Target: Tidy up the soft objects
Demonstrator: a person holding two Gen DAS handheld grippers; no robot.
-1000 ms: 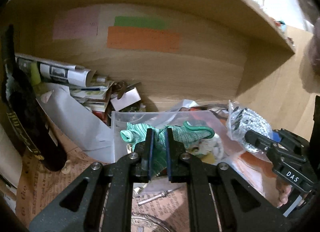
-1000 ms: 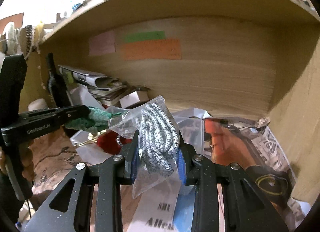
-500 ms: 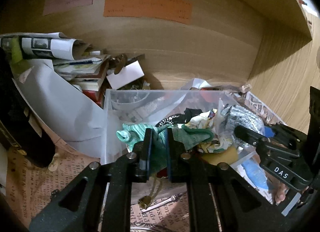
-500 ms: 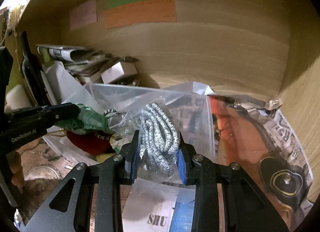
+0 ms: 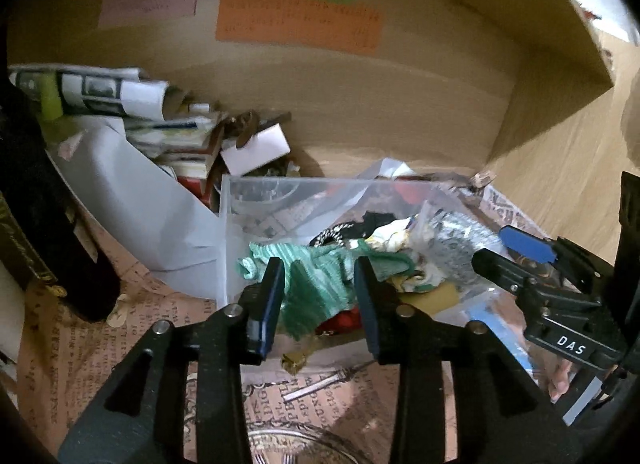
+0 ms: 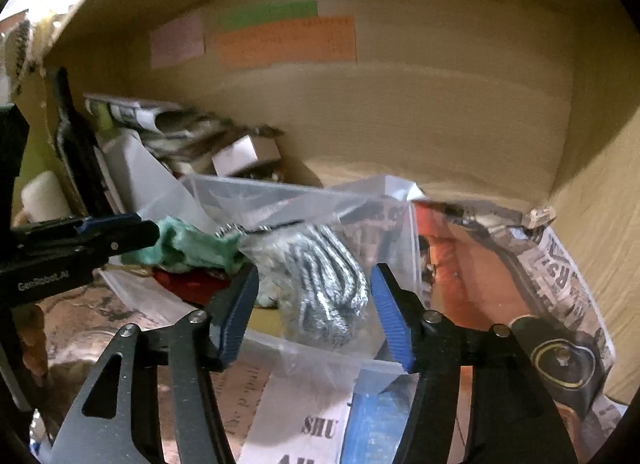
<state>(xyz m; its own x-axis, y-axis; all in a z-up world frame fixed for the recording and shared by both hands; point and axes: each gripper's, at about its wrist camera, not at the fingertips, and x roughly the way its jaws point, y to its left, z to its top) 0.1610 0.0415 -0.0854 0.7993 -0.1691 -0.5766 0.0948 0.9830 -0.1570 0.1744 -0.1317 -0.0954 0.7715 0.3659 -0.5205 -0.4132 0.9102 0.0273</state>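
Observation:
A clear plastic box [image 5: 280, 185] stands on a wooden shelf and holds several soft things. A green striped knit cloth [image 5: 316, 276] lies over its front left rim. My left gripper [image 5: 319, 284] is open, its jaws on either side of the cloth. A clear bag of black-and-white speckled cord [image 6: 320, 284] rests at the box's [image 6: 248, 187] front right. My right gripper [image 6: 314, 304] is open around the bag. The green cloth [image 6: 192, 248] also shows in the right wrist view, beside the left gripper's fingers [image 6: 116, 229].
Rolled newspapers and stacked papers [image 5: 120, 99] lie at the back left with a small white box [image 5: 256, 147]. A dark bottle [image 5: 44, 232] stands at the far left. Printed paper [image 6: 560, 264] covers the shelf floor. Coloured notes [image 5: 296, 19] stick to the back wall.
Both grippers moved forward and down over the box, then opened. The green cloth and the bag of cord have been let go and now rest in the box.

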